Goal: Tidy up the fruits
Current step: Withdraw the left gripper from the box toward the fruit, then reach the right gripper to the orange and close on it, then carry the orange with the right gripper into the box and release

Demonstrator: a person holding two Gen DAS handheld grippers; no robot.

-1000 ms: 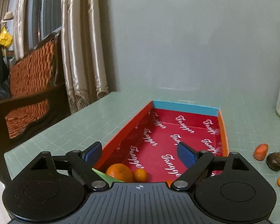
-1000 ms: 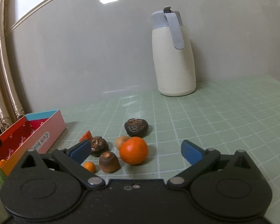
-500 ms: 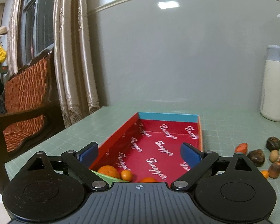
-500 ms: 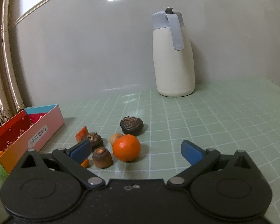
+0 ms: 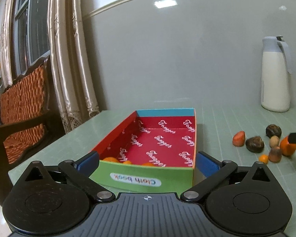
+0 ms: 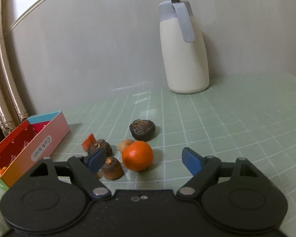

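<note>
A red-lined box (image 5: 159,144) with a green front wall stands on the green mat and holds several small oranges (image 5: 110,159) at its near end. My left gripper (image 5: 147,161) is open and empty, its fingers at either side of the box's front. My right gripper (image 6: 145,160) is open and empty, just in front of a tangerine (image 6: 137,155) that lies between its fingers. Around the tangerine lie dark brown fruits (image 6: 142,129), a brown one (image 6: 111,168), a tan one (image 6: 124,144) and a red piece (image 6: 88,141). The same pile (image 5: 254,143) shows in the left wrist view.
A white thermos jug (image 6: 184,49) stands at the back by the grey wall. The box (image 6: 29,144) lies left of the fruit pile. A wooden chair (image 5: 19,106) and curtains (image 5: 69,49) are beyond the table's left edge.
My left gripper has drawn back from above the box, so the green front wall now shows. My right gripper has moved closer to the tangerine.
</note>
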